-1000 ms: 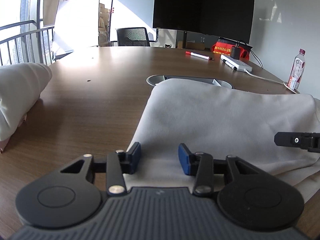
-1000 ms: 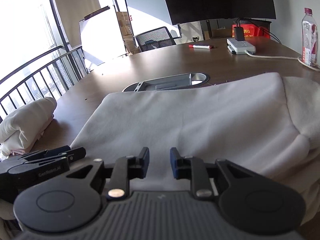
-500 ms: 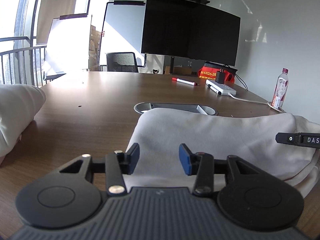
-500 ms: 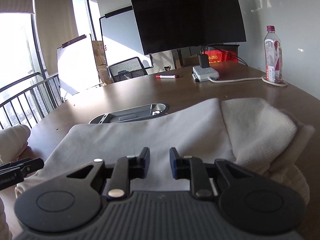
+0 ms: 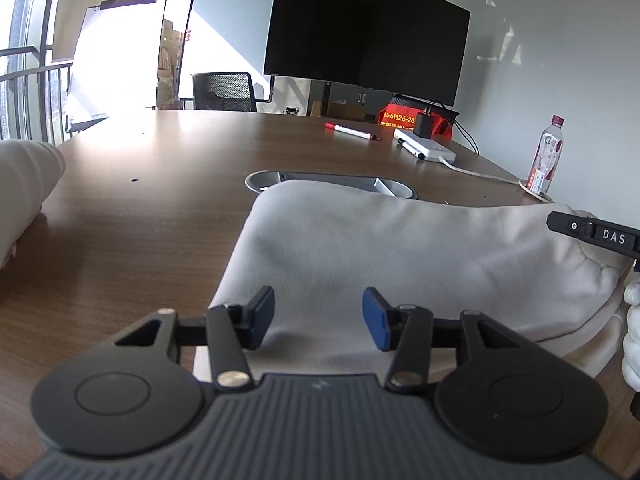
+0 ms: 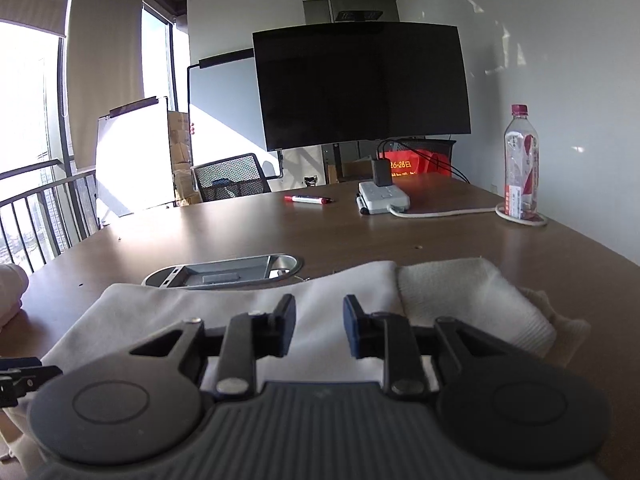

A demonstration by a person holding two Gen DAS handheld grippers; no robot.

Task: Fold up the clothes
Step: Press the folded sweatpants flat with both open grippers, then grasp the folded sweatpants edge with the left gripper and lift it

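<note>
Folded cream garment (image 5: 400, 248) on the counter (image 5: 140, 208)

We held both tongs, left (image 5: 318, 318) and right (image 6: 319, 330), spread above the garment, pinching nothing.

Folded cream garments on the table: one (image 5: 400, 248)
Unfolded cream clothes piles at the left edge: one (image 5: 24, 184)
Grippers: two, left gripper (image 5: 318, 316) and right gripper (image 6: 319, 330)
Red markers: one (image 6: 308, 199)
Water bottles: one (image 6: 520, 164)
White power strips: one (image 6: 383, 198)
Dark screens: one (image 6: 360, 84)
Mesh office chairs: one (image 5: 224, 91)
Whiteboards: two (image 5: 120, 48) (image 6: 224, 100)
Metal cable hatches in the table: one (image 6: 224, 272)
</note>
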